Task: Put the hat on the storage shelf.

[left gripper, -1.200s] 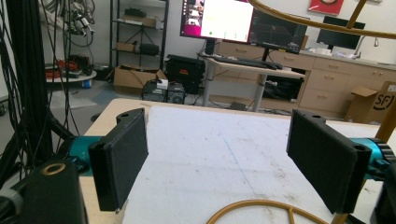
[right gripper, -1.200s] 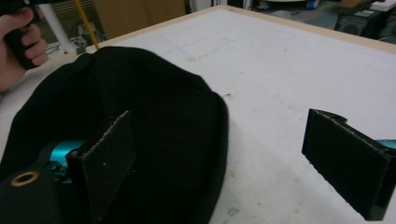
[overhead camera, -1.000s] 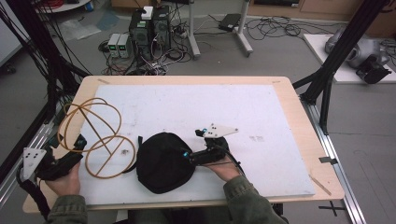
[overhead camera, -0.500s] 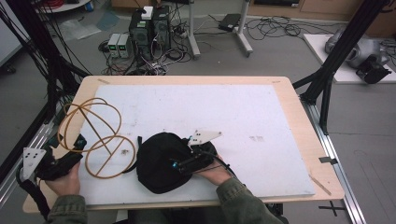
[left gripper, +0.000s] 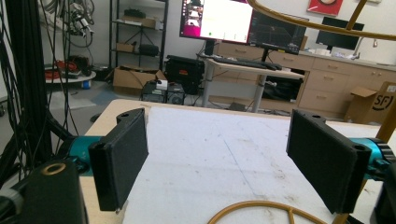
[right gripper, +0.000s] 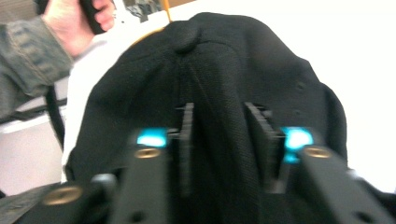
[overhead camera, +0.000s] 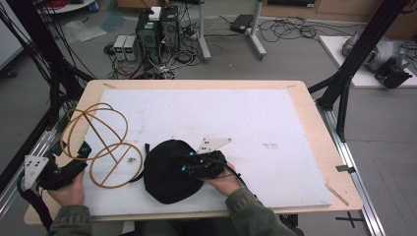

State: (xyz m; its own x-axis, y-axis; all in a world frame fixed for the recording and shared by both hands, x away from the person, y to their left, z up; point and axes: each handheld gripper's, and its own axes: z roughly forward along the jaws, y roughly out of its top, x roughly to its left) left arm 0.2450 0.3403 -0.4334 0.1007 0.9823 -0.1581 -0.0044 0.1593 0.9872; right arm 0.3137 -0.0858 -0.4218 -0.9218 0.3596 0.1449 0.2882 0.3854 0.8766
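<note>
A black cap (overhead camera: 164, 172) lies on the white board (overhead camera: 221, 113) near the front edge. My right gripper (overhead camera: 186, 168) reaches onto its right side; its jaws have just been closing and now pinch a raised fold of the cap (right gripper: 224, 70) between the pads (right gripper: 186, 140). My left gripper (overhead camera: 81, 157) rests at the table's left front corner, open, with nothing between its fingers (left gripper: 122, 158). A stand of golden hoops (overhead camera: 101, 142) stands just beside it, left of the cap; one hoop (left gripper: 261, 207) lies low between the open jaws.
Computer boxes and cables (overhead camera: 157, 34) sit on the floor beyond the far edge. Black frame posts stand at the left (overhead camera: 54, 73) and right (overhead camera: 344, 88). The board stretches bare to the far and right sides. The other hand (right gripper: 79, 18) shows past the cap.
My right gripper slid left from beside the cap onto its right side. The left hand and the hoop stand kept still.
</note>
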